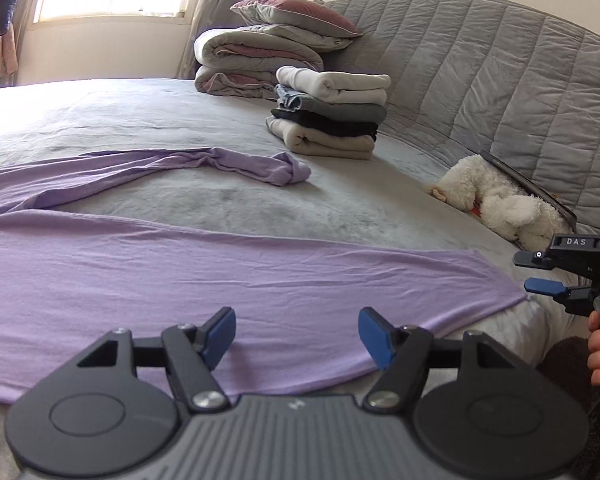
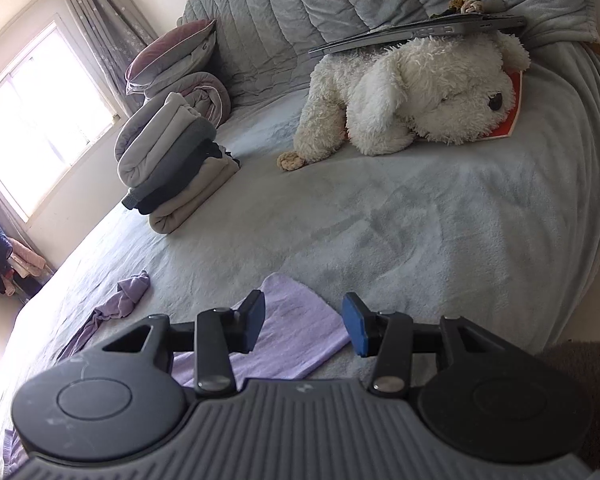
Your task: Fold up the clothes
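Both grippers hang open over a purple shirt spread on the bed.

The left gripper (image 1: 296, 334) has its blue pads wide apart with nothing between them; it hovers over the near edge of the purple shirt (image 1: 228, 280). The right gripper (image 2: 304, 322) is also open and empty, above the shirt's right end. The shirt lies flat just ahead of and under both grippers, its long axis running from left to right across the bed (image 1: 340, 200), and one long sleeve (image 1: 220, 162) stretches away toward the far side, crumpled at its cuff. The sleeve seems nearer to the left hand. The cloth is thin, soft knit with small wrinkles; the bed cover is grey and fleecy. Behind stand a stack of folded clothes (image 1: 332, 116) and a fluffy white toy dog (image 2: 412, 96).
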`<state>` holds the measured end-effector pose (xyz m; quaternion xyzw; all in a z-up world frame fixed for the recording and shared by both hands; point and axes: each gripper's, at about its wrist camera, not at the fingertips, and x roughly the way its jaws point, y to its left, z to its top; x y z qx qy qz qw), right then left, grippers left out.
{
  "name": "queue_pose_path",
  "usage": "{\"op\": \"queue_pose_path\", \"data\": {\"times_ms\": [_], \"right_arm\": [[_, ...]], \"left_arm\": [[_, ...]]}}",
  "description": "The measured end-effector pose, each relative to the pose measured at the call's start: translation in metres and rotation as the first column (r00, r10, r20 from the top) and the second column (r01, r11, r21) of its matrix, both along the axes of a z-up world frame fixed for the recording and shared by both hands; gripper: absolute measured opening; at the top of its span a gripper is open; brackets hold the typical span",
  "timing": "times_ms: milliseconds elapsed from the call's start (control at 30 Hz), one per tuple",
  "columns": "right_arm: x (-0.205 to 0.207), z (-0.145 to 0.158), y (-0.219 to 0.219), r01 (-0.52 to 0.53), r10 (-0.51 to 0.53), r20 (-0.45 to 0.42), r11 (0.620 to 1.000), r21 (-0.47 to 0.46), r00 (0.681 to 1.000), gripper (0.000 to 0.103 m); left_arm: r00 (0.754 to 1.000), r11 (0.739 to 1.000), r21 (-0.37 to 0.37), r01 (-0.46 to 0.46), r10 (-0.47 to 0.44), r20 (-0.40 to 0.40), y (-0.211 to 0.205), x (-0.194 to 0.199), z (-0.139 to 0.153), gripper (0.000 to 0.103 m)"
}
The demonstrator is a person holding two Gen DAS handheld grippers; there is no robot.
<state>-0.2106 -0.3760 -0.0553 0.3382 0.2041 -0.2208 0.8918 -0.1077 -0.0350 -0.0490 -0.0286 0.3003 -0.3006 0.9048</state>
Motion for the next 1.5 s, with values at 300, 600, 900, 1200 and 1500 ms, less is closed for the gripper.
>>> {"op": "queue_pose_path", "data": {"times_ms": [300,600,900,1200,1500], "right_arm": [[0.036,0.013,0.023,-0.093,0.093,-0.02,0.995,-0.018,0.995,0.048],[0.105,0.036,0.082,-0.28,0.273,-0.073,0.953,-0.116,0.959,0.048],[0.203,0.048,0.162,-0.528,0.498,-0.176,0.818,-0.228,0.849,0.048],[0.308,0.05,0.243,-0.722,0.665,-0.291,0.585,-0.37,0.688,0.048],[0.384,0.033,0.299,-0.807,0.692,-0.428,0.425,-0.409,0.581,0.038]], "left_arm": [[0.986,0.987,0.0,-0.16,0.16,0.042,0.056,0.038,0.033,0.081],[0.931,0.933,-0.032,-0.358,0.359,0.069,0.119,0.115,0.061,0.083],[0.833,0.837,-0.043,-0.546,0.548,0.075,0.186,0.183,0.039,0.082],[0.782,0.787,0.007,-0.616,0.611,0.126,0.229,0.218,0.021,0.07],[0.748,0.748,-0.01,-0.664,0.663,0.031,0.251,0.226,0.01,0.065]]}}
